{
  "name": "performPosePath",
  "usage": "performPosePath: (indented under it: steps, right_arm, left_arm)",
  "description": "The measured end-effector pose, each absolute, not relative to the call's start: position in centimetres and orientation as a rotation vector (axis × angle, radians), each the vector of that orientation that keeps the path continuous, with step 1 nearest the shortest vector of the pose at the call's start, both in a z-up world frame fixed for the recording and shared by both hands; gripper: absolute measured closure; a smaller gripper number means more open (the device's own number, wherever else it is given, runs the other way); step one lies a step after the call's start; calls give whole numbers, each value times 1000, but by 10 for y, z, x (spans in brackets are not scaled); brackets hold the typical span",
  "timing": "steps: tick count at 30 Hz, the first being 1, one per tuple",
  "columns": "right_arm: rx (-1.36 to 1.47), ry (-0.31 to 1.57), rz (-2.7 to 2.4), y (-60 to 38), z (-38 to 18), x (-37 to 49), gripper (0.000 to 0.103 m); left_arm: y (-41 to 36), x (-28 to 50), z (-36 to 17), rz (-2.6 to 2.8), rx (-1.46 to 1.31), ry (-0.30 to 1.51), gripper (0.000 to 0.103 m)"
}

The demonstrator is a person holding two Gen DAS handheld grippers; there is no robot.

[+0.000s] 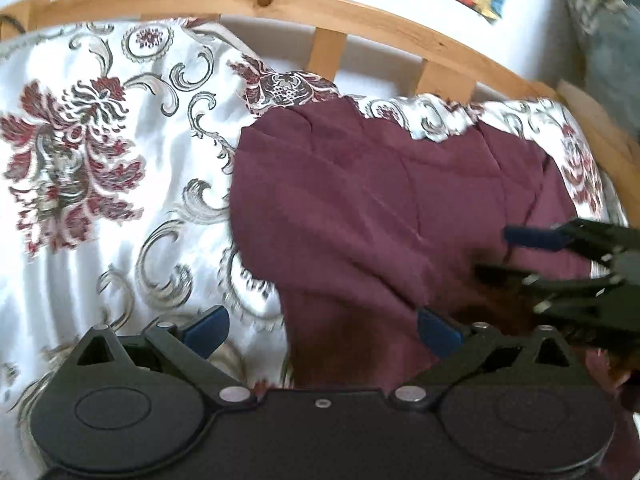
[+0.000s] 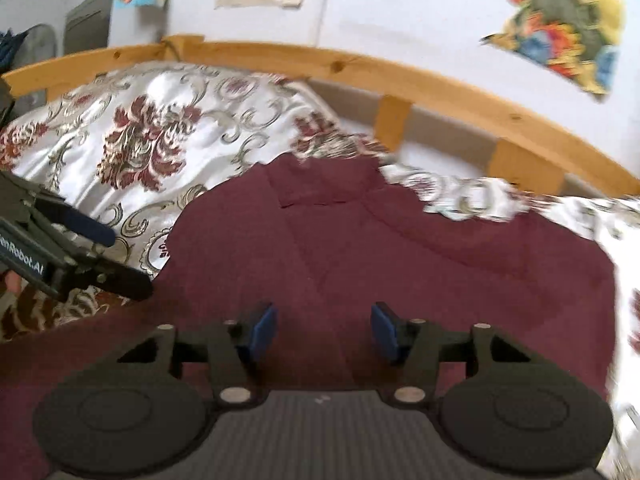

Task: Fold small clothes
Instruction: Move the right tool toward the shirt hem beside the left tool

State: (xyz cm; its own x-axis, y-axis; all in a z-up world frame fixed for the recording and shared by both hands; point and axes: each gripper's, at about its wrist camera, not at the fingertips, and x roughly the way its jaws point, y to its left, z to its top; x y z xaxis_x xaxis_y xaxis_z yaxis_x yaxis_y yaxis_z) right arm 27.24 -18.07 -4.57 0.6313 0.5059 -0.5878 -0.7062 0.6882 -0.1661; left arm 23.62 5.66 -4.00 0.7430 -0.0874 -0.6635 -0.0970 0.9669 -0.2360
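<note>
A maroon garment (image 1: pixel 380 208) lies spread on a bed with a white floral bedspread (image 1: pixel 100 140). It also fills the middle of the right wrist view (image 2: pixel 380 256). My left gripper (image 1: pixel 324 330) is open and empty, its jaws straddling the garment's left edge near its lower end. My right gripper (image 2: pixel 324 330) is open and empty, low over the garment's near part. The right gripper shows at the right edge of the left wrist view (image 1: pixel 504 254), above the cloth. The left gripper shows at the left edge of the right wrist view (image 2: pixel 120 260).
A wooden bed rail (image 1: pixel 320 12) with slats runs along the far side against a white wall (image 2: pixel 400 20). Colourful pictures (image 2: pixel 568 24) hang on the wall. The bedspread (image 2: pixel 140 140) extends to the left of the garment.
</note>
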Motion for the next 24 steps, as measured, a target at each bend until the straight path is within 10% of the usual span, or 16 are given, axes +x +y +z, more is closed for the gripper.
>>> performPosePath:
  steps: [7, 11, 24]
  right_arm:
    - [-488, 617, 795, -151, -73, 305, 49]
    - [-495, 651, 799, -150, -82, 311, 97]
    - [-476, 601, 687, -159, -79, 316, 93]
  left_arm:
    - [58, 273, -60, -23, -256, 820, 11]
    - [60, 279, -71, -14, -251, 841, 12]
    - [46, 268, -74, -39, -55, 849, 14]
